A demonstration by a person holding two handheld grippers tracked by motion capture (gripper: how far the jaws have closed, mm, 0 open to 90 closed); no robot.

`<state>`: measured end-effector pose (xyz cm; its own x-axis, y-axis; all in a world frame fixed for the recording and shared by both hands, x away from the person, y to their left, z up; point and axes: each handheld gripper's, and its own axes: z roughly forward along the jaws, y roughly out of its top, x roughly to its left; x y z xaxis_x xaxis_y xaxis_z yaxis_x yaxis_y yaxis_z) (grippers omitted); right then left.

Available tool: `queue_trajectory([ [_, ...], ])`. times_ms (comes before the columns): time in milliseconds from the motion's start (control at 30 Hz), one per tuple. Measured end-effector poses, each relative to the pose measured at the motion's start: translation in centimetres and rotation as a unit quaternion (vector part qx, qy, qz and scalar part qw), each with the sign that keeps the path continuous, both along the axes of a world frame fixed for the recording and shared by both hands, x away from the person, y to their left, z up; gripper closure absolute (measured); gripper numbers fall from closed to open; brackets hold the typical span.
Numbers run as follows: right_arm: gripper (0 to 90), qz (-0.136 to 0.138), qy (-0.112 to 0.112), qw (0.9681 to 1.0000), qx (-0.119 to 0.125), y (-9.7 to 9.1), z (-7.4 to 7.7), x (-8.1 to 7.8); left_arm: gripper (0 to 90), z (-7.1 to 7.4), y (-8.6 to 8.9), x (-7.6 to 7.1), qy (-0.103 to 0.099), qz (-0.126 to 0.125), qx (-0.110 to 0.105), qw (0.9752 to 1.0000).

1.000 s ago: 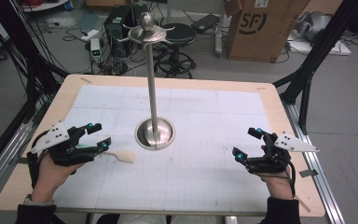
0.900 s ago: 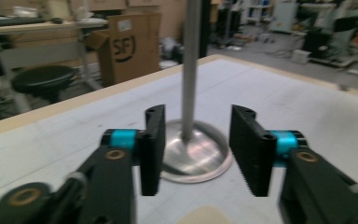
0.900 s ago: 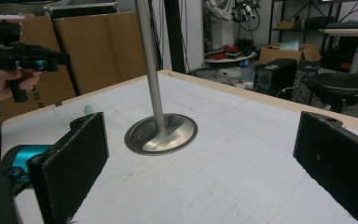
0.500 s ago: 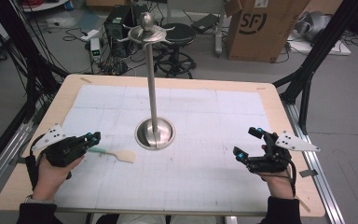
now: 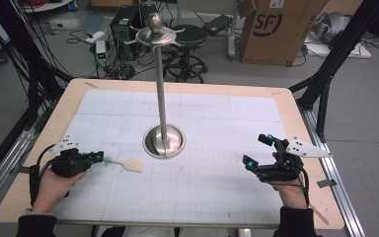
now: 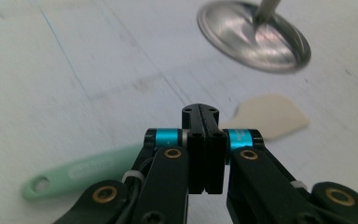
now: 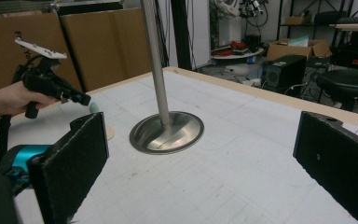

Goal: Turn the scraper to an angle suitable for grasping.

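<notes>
A spatula (image 5: 130,165) with a pale green handle and a cream blade lies flat on the white mat, left of the stand's base. My left gripper (image 5: 98,156) is low over it. In the left gripper view the spatula (image 6: 270,116) runs crosswise behind the left gripper (image 6: 200,112), whose jaws have just been closing and now stand together; I see nothing between the pads. Whether the tips touch the spatula I cannot tell. My right gripper (image 5: 254,149) rests at the right of the mat, open wide and holding nothing; its view shows the right gripper (image 7: 203,140) facing the stand.
A tall metal stand (image 5: 164,140) with a round dish base and hooked top rises from the mat's middle, also seen as the stand (image 7: 168,133) and the stand's base (image 6: 254,37). The wooden table (image 5: 296,113) has bare edges. Boxes, a stool and cables lie beyond.
The left gripper's jaws, open a second ago, have come together, and that hand has sunk toward the mat over the spatula's handle. The spatula and the right gripper have not moved.
</notes>
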<state>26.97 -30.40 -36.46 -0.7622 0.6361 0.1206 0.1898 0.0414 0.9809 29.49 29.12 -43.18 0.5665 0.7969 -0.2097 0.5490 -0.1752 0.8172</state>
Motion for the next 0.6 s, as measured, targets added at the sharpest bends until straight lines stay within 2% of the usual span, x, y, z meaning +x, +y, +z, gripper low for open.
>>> queue_trajectory([
  [33, 2.0, -0.002, 0.000, 1.0000, 0.000, 0.0, 0.0, 0.0, 89.8, -0.2, 0.1, 0.1, 0.014, -0.005, 0.002, 0.9999],
  [100, 2.1, 0.000, -0.001, 1.0000, 0.000, 0.1, 0.1, 0.0, 89.8, -0.6, 0.1, 0.2, 0.024, -0.010, 0.011, 0.9996],
  [233, 2.1, 0.005, -0.004, 1.0000, -0.003, 0.3, 0.1, 0.0, 89.8, -0.8, -0.1, 0.3, 0.024, -0.008, 0.026, 0.9993],
  [267, 2.1, 0.005, -0.002, 1.0000, -0.003, 0.3, 0.0, 0.0, 89.8, -0.9, -0.2, 0.4, 0.026, -0.004, 0.036, 0.9990],
  [300, 2.0, 0.004, 0.000, 1.0000, -0.004, 0.3, -0.1, 0.0, 89.8, -1.3, -0.3, 0.5, 0.034, 0.009, 0.063, 0.9973],
  [467, 2.0, 0.004, 0.007, 0.9999, -0.007, 0.4, -0.4, 0.1, 89.8, -1.4, 0.0, 0.7, 0.032, 0.019, 0.070, 0.9969],
  [600, 2.0, 0.005, 0.007, 0.9999, -0.009, 0.5, -0.5, 0.1, 89.7, -1.6, -0.1, 1.2, 0.025, 0.024, 0.065, 0.9972],
])
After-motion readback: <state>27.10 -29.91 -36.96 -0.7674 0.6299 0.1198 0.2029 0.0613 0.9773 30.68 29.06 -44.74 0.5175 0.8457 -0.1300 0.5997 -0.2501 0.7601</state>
